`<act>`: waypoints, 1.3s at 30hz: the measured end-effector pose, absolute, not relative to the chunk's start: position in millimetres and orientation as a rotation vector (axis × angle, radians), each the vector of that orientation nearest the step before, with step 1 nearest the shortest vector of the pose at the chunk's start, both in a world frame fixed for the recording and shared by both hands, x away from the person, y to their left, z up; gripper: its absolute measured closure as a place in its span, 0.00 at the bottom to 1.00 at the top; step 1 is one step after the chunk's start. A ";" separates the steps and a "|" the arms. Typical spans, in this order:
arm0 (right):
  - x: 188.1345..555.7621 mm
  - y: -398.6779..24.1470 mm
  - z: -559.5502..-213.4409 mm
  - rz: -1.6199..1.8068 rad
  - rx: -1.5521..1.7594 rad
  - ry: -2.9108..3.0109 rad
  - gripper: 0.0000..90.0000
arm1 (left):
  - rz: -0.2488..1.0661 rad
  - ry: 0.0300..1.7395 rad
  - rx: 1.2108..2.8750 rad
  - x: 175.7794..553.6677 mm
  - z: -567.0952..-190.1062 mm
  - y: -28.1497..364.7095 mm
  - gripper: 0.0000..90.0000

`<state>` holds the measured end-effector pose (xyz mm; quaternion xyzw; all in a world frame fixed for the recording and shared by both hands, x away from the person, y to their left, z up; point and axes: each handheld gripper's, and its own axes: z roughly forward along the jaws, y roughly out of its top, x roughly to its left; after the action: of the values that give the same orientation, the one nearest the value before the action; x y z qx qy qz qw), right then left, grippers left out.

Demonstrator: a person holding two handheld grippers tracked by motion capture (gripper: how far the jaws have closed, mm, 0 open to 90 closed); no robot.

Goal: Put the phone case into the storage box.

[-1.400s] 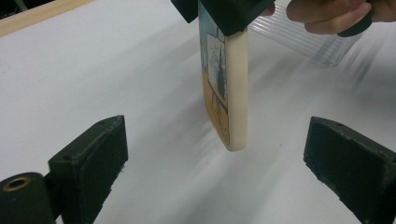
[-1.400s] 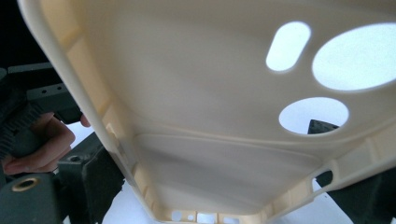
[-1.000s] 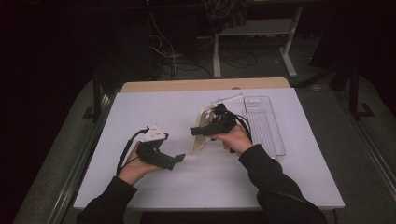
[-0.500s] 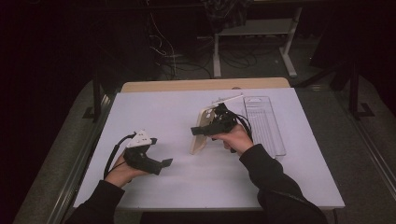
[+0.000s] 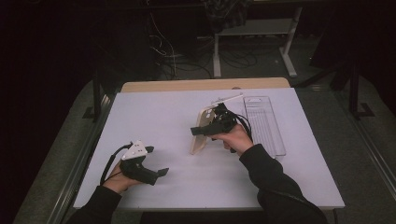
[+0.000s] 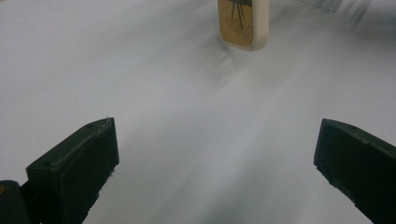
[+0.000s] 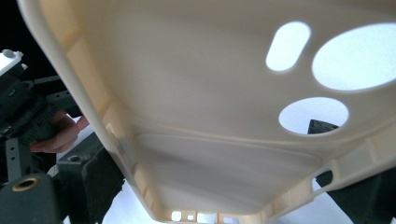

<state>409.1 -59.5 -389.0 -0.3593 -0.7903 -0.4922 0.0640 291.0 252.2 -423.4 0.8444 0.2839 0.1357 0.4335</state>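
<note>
Cream plastic phone case (image 5: 201, 131), upright on white table (image 5: 154, 116).
Right gripper (image 5: 198, 131): jaws clamped across case's edge. Left gripper (image 5: 161, 173): jaws apart, well clear.

Open tabletop (image 5: 154, 116) between left gripper (image 5: 161, 173) and phone case (image 5: 200, 133), nothing in that lane. Right side tighter: clear plastic tray (image 5: 266, 123) sits just beside the right gripper (image 5: 194, 131).

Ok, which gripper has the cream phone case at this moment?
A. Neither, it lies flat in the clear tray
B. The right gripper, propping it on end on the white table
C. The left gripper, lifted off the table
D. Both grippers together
B. The right gripper is clamped on the phone case, which stands on the table; the left gripper is open and apart.
</note>
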 end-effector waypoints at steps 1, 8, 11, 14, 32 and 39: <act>409.3 -59.4 -389.6 -1.482 -1.083 -2.390 0.09 | 0.337 0.712 2.096 291.2 -423.5 251.7 0.00; 409.7 -57.1 -391.7 -1.459 -1.086 -2.404 0.09 | 0.369 0.713 2.125 293.1 -424.8 252.5 0.00; 410.1 -57.3 -391.4 -1.448 -1.087 -2.412 0.09 | 0.360 0.723 2.134 292.7 -425.1 252.0 0.00; 412.2 -58.5 -389.5 -1.449 -1.091 -2.417 0.09 | 0.348 0.741 2.118 293.0 -425.6 251.7 0.00; 430.3 -73.7 -364.2 -1.479 -1.160 -2.424 0.09 | 0.347 0.746 2.117 293.1 -425.0 253.0 0.00; 434.7 -77.7 -357.3 -1.485 -1.173 -2.415 0.09 | 0.351 0.752 2.112 293.1 -424.4 253.2 0.00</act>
<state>434.7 -77.7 -357.3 -0.3822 -0.7866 -0.4836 0.0367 293.1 253.2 -424.4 0.8435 0.3003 0.1400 0.4227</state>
